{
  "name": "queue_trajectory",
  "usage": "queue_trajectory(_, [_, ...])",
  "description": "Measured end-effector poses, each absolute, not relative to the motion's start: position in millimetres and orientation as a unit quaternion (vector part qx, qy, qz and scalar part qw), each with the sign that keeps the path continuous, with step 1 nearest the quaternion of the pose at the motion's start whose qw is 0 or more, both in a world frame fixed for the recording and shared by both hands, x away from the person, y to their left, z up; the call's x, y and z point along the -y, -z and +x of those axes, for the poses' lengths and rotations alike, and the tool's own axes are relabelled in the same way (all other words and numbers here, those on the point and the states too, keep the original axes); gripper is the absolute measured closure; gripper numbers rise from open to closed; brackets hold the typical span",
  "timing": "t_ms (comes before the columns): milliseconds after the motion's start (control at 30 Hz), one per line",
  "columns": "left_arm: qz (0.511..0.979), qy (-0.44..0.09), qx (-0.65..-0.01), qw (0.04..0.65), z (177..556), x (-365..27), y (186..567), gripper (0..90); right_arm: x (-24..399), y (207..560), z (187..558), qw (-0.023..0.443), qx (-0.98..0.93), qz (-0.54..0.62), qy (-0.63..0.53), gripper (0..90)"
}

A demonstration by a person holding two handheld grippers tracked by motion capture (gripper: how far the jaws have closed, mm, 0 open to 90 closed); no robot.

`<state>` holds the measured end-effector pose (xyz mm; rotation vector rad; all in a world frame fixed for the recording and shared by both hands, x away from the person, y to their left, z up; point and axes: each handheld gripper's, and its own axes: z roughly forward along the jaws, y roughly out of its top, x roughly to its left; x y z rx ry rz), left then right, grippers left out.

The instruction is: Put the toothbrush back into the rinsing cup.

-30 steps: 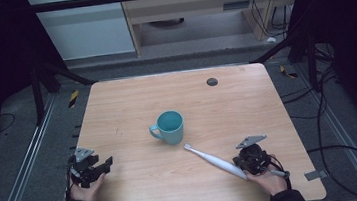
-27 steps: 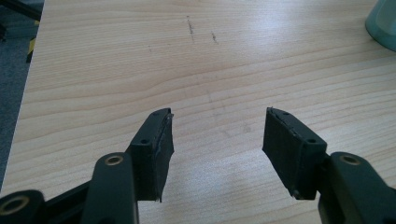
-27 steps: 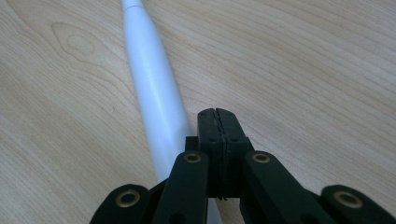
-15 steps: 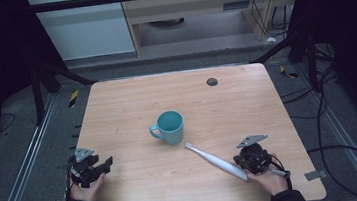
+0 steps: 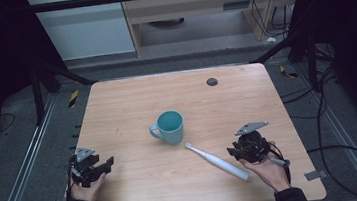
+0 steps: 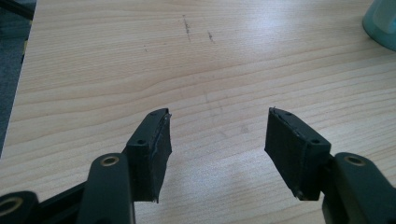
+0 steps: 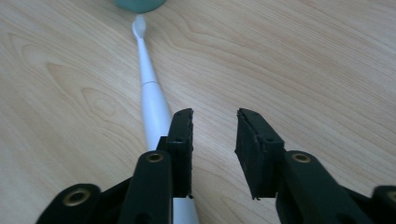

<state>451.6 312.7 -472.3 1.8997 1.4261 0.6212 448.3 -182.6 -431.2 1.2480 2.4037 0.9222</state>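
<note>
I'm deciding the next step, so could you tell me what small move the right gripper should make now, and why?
Probably shift the right gripper sideways over the toothbrush handle. Its jaws have just been opening with nothing between them, and the toothbrush lies flat on the table just beside one jaw, its head towards the mug.

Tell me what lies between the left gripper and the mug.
Nothing: in the high view, bare wooden table runs from the left gripper to the teal mug.

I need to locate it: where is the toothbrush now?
In the high view, the toothbrush lies on the table's right front, between the mug and the right tongs.
</note>
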Motion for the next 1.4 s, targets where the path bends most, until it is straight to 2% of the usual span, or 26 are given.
queue_trajectory(133, [0.729,-0.241,-0.545,0.338,451.3,-312.4,472.6,38.5,175.9,423.4,448.9,0.139,-0.841,0.419,-0.311,60.5])
queue_trajectory(267, [0.730,-0.242,-0.543,0.338,451.2,-311.9,472.4,37.8,161.0,418.3,452.1,0.127,-0.865,0.396,-0.280,50.8])
queue_trajectory(667, [0.732,-0.240,-0.542,0.337,451.6,-312.3,472.6,37.3,128.6,421.5,463.9,0.093,-0.896,0.363,-0.240,42.9])
queue_trajectory(1400, [0.731,-0.240,-0.542,0.338,451.3,-311.7,472.0,37.3,120.8,454.5,475.0,0.051,-0.917,0.360,-0.162,50.4])
